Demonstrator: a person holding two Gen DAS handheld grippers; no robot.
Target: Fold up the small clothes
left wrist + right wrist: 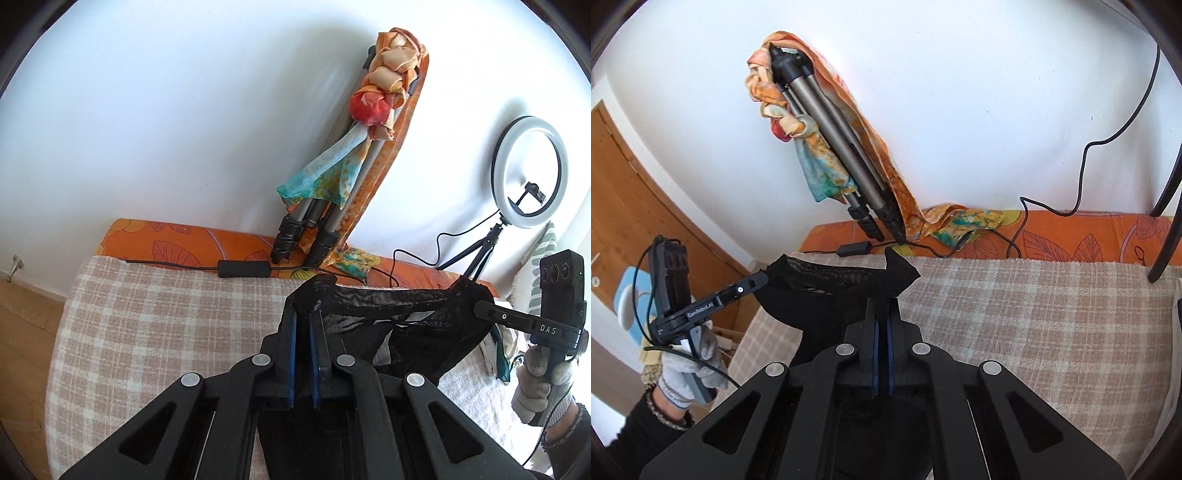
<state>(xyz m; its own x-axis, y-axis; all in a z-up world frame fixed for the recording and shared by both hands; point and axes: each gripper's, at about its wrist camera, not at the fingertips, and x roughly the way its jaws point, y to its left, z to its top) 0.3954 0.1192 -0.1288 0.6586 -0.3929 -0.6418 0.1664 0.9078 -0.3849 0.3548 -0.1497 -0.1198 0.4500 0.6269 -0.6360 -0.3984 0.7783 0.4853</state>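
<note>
A small black mesh garment [417,314] hangs stretched in the air between my two grippers, above the checked blanket [166,325]. My left gripper [308,314] is shut on one top corner of it. My right gripper [884,304] is shut on the other top corner. The garment [827,284] sags in the middle and its lower part drops out of sight behind the gripper bodies. In the left wrist view the right gripper [480,308] shows at the right edge; in the right wrist view the left gripper [764,277] shows at the left.
A folded tripod [332,206] wrapped in a colourful scarf [384,92] leans on the white wall. A power adapter [243,268] and cables lie on the orange cushion [1071,236]. A ring light [532,171] stands at the right. More cloth [498,350] lies at the blanket's right end.
</note>
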